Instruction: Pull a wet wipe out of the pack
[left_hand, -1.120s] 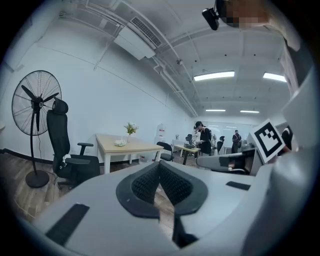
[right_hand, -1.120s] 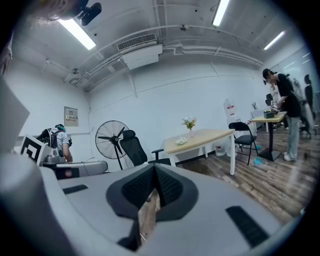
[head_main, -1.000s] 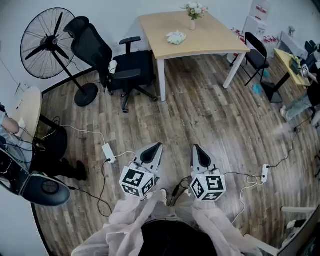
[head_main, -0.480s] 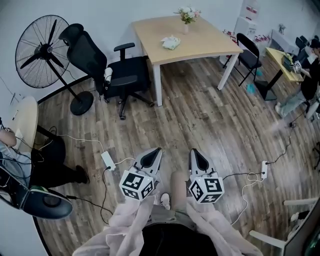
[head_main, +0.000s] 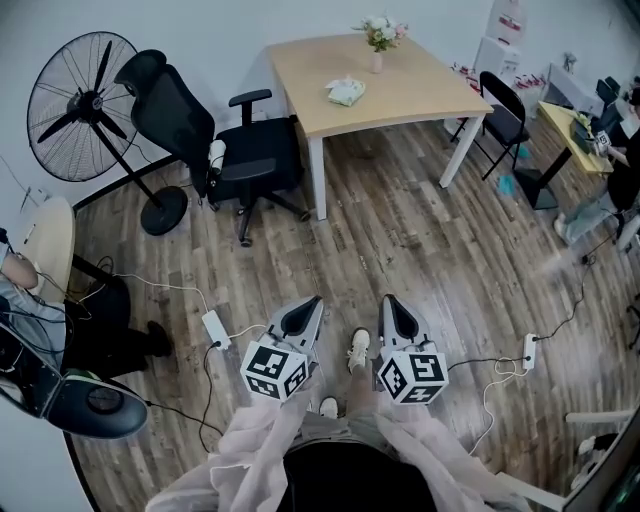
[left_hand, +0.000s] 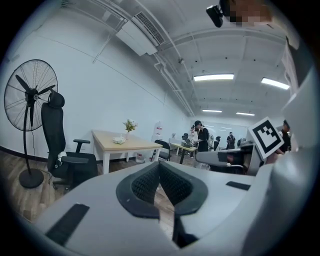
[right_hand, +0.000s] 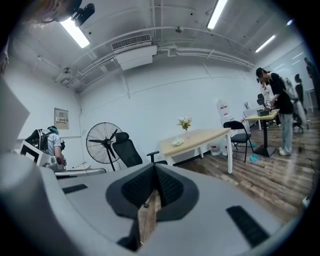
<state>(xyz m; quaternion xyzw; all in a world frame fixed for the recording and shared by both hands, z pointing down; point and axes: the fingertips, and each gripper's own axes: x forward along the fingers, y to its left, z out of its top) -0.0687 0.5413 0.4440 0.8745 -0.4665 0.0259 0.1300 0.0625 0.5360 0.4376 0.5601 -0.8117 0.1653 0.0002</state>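
The wet wipe pack (head_main: 346, 92), pale green and white, lies on the light wooden table (head_main: 420, 88) across the room, next to a flower vase (head_main: 377, 38). My left gripper (head_main: 313, 300) and right gripper (head_main: 388, 299) hang side by side over the wood floor, far short of the table, both pointing towards it. Each is shut with nothing between its pads. In the left gripper view the pack (left_hand: 119, 140) sits small on the table beyond the closed tips (left_hand: 159, 164). In the right gripper view the pack (right_hand: 177, 142) lies past the closed tips (right_hand: 154, 166).
A black office chair (head_main: 235, 140) and a standing fan (head_main: 85, 95) stand left of the table. A black folding chair (head_main: 505, 105) is at its right. Power strips (head_main: 216, 328) and cables lie on the floor. A seated person (head_main: 20, 290) is at far left. My shoe (head_main: 359, 349) shows between the grippers.
The person has stepped forward: a shoe now shows between the grippers, and the floor has slid under them. Both grippers stay shut and side by side.
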